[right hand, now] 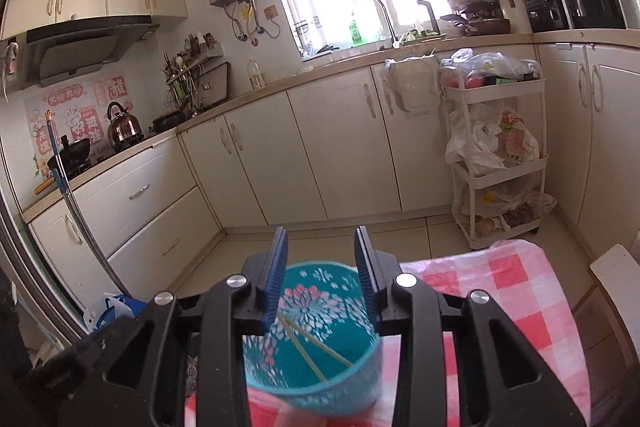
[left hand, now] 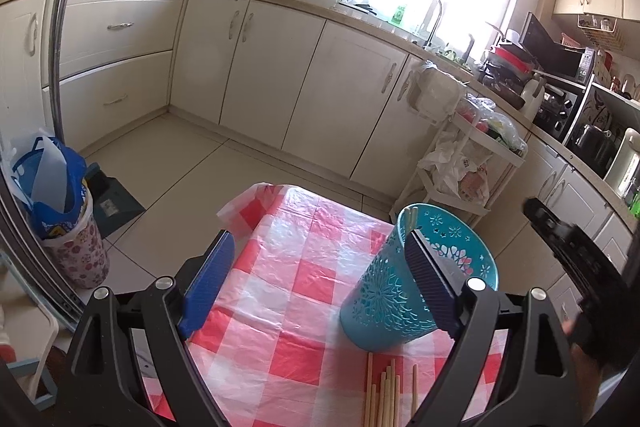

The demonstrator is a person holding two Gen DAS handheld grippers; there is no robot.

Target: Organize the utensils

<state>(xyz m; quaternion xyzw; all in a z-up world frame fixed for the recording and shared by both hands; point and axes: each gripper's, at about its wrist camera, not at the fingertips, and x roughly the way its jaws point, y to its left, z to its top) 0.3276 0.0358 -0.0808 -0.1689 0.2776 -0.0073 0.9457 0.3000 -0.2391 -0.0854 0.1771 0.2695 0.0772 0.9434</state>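
The job looks partly done. Two pale chopsticks (right hand: 316, 345) already lean inside the teal holder (left hand: 394, 291), while a bundle of loose chopsticks (left hand: 386, 393) lies flat on the desk (left hand: 296, 259) at its near edge, just in front of the holder's base. By this showing, most of the sticks are yet to be gathered and dropped in.

The left gripper (left hand: 320, 283) hangs spread wide above the desk, holding nothing; its right pad overlaps the holder's rim in the left wrist view, though contact cannot be confirmed. The right gripper (right hand: 322, 281) hovers directly over the holder's mouth with its jaws parted and nothing between them, which suggests a stick has just gone in, or that it is about to fetch another.

The holder is a tapered round cup, apparently thin metal, pierced with snowflake and floral cut-outs that let the cloth's colours show through. The chopsticks are slim, straight and light-toned, probably bamboo or wood. The desk wears a glossy, wrinkled plastic cover in red-and-white checks, which hangs loose at the far left corner.
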